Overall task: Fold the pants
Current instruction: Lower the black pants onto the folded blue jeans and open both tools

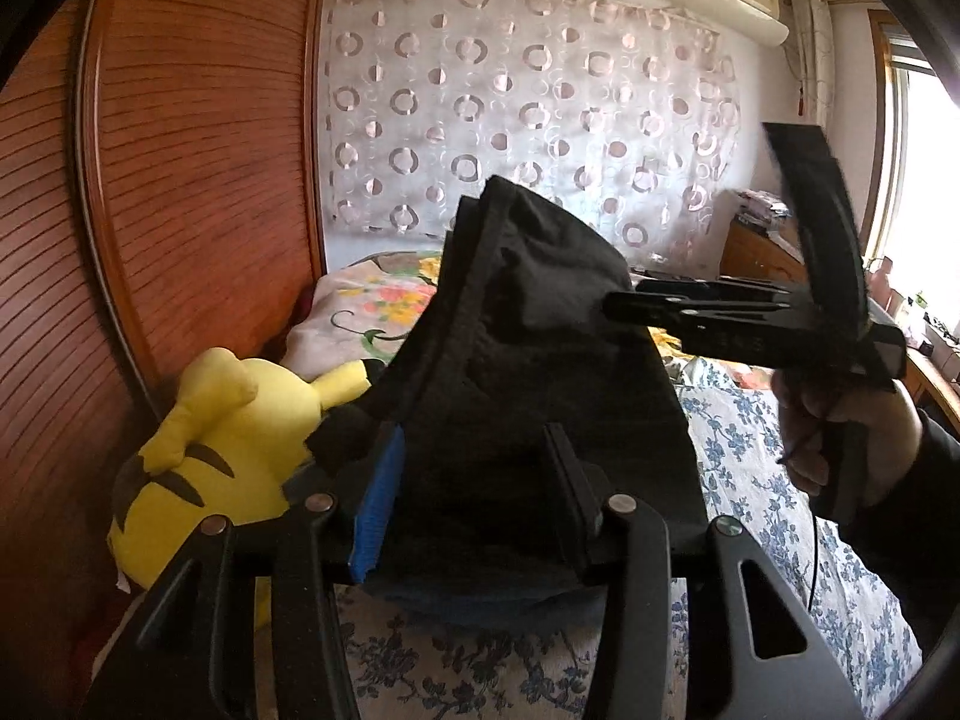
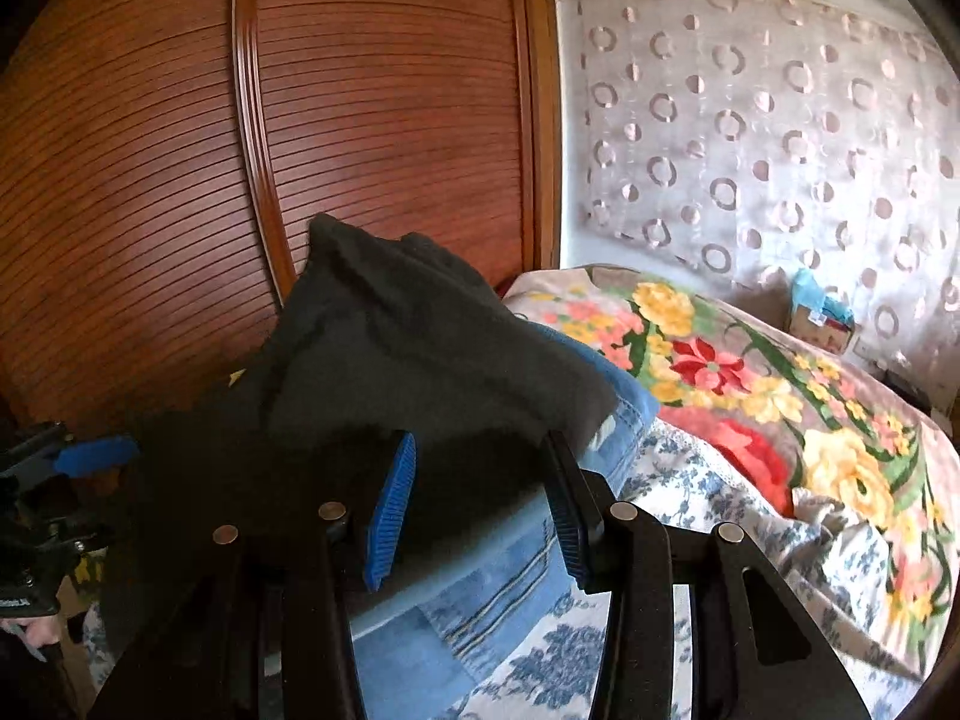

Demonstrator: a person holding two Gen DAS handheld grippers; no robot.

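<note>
The black pants (image 1: pixel 528 360) hang bunched above the bed, their seam running up the left side. My left gripper (image 1: pixel 474 498) has its blue-padded fingers (image 1: pixel 378 510) set wide apart around the bottom of the cloth, not pinching it. The right gripper (image 1: pixel 660 306) reaches in from the right with its tips against the pants' upper edge. In the right wrist view the pants (image 2: pixel 420 348) lie draped over blue jeans (image 2: pixel 528 558), and my right gripper (image 2: pixel 480 510) stands open with the cloth between its fingers (image 2: pixel 393 510). The left gripper (image 2: pixel 90 456) shows at the far left.
A yellow plush toy (image 1: pixel 222 450) lies at the left against a brown wooden wardrobe (image 1: pixel 180 180). The bed has a blue floral sheet (image 1: pixel 750 468) and a bright flowered blanket (image 2: pixel 750 384). A curtain with rings (image 1: pixel 540 108) covers the far wall. A tissue box (image 2: pixel 822 318) sits beyond the bed.
</note>
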